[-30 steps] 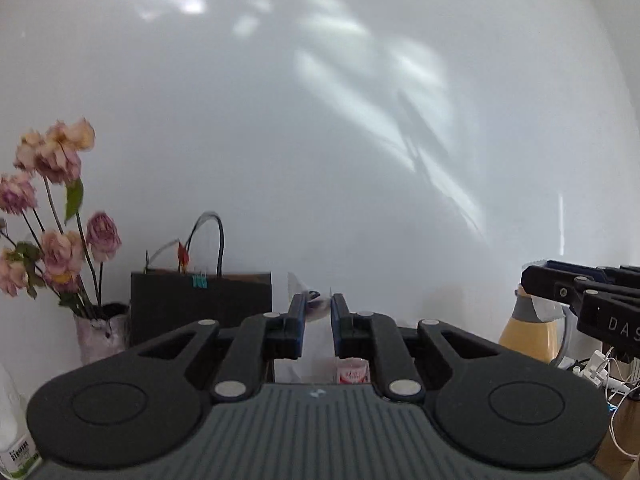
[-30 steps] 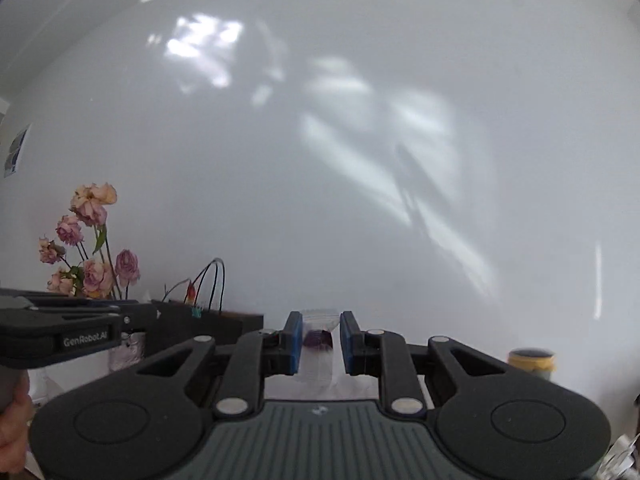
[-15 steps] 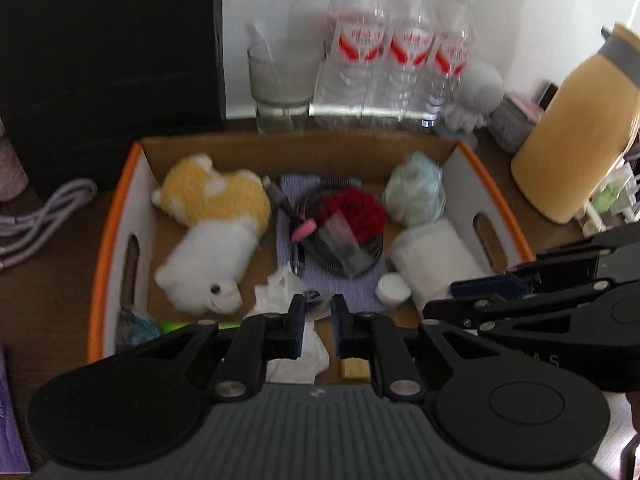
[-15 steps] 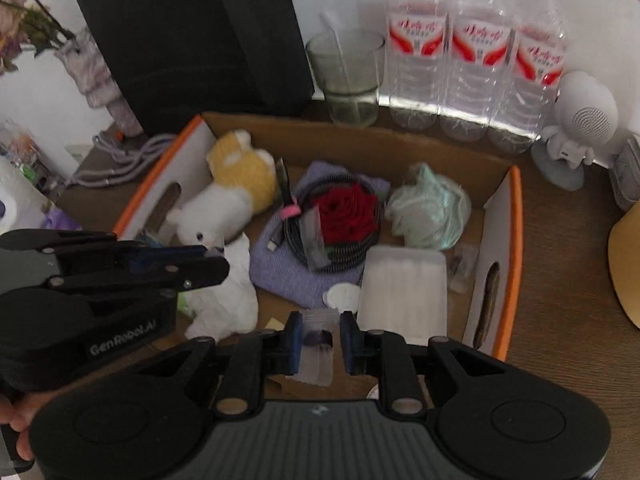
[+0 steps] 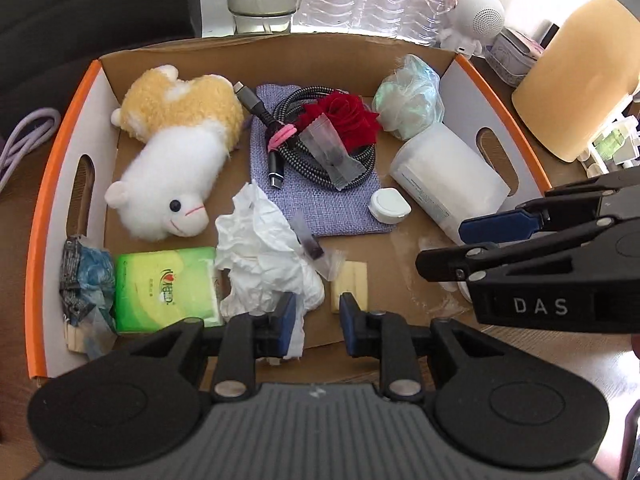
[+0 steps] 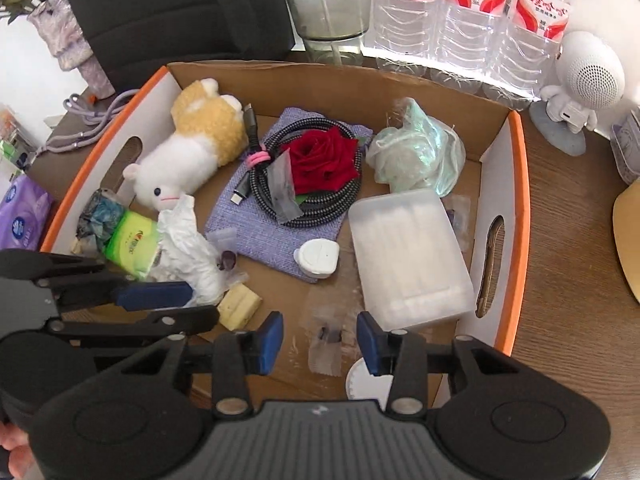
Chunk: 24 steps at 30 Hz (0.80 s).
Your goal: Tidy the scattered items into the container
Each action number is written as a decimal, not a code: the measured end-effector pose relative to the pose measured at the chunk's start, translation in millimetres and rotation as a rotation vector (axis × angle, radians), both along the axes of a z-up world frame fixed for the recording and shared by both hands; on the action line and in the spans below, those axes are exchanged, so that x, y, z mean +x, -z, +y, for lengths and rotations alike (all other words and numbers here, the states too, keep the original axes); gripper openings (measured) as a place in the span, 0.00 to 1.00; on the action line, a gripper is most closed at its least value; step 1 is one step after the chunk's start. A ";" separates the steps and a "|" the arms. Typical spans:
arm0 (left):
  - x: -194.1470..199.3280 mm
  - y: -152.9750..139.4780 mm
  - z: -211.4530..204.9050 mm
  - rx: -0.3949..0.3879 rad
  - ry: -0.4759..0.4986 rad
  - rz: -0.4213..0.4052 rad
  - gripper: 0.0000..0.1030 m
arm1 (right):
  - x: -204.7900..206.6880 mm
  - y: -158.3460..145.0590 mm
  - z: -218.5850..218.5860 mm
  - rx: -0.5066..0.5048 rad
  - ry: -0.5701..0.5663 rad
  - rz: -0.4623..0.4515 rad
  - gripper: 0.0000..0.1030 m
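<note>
An orange-rimmed cardboard box [image 5: 60,152] [image 6: 516,184] holds a plush toy [image 5: 172,160] [image 6: 188,148], a coiled cable [image 5: 296,136] with a red rose [image 6: 324,160], a purple cloth [image 5: 324,208], crumpled tissue [image 5: 264,256] [image 6: 188,248], a green tissue pack [image 5: 164,284] and a clear plastic case [image 6: 408,256]. My left gripper [image 5: 318,316] is open over the box's near edge, next to the tissue. My right gripper [image 6: 320,338] is open above a small clear sachet [image 6: 328,340] lying on the box floor.
Water bottles [image 6: 468,16], a glass [image 6: 328,16] and a white speaker figure [image 6: 580,88] stand behind the box. A yellow jug [image 5: 576,76] is at the right. A purple cable [image 6: 88,120] and purple tissue pack [image 6: 20,216] lie to the left.
Both grippers swung down from facing the wall to over the box. Both have opened; the sachet the right one held now lies on the box floor.
</note>
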<state>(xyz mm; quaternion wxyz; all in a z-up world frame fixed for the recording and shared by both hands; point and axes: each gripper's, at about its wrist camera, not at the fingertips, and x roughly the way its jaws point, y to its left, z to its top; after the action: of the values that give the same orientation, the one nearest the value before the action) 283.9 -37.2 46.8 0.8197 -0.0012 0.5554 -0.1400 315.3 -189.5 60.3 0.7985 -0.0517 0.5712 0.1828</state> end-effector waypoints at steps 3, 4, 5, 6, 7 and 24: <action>-1.1 -5.3 -2.2 -0.004 0.005 -0.005 0.20 | -3.1 2.6 -2.3 0.002 -0.002 0.002 0.39; -1.3 -7.1 -2.5 -0.010 0.006 -0.001 0.20 | -4.2 3.8 -3.3 -0.001 0.001 0.003 0.39; -1.3 -9.2 -2.9 -0.009 0.001 0.001 0.20 | -4.9 4.4 -4.2 -0.010 0.000 0.003 0.39; -1.3 -12.2 -3.2 -0.005 -0.003 -0.011 0.22 | -5.5 4.4 -5.8 -0.015 0.000 0.002 0.39; -1.2 -16.6 -3.5 -0.004 -0.004 -0.026 0.25 | -5.5 3.8 -7.8 -0.015 0.009 0.005 0.43; -85.6 -91.6 28.8 0.088 -0.368 -0.834 1.00 | -77.8 -70.3 -18.0 0.211 0.070 -0.812 0.89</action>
<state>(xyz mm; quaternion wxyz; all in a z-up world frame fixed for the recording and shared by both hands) 198.3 -8.3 138.4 0.9838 -0.0085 0.1737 0.0430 237.5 -207.5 130.6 0.9655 -0.0179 0.1895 0.1778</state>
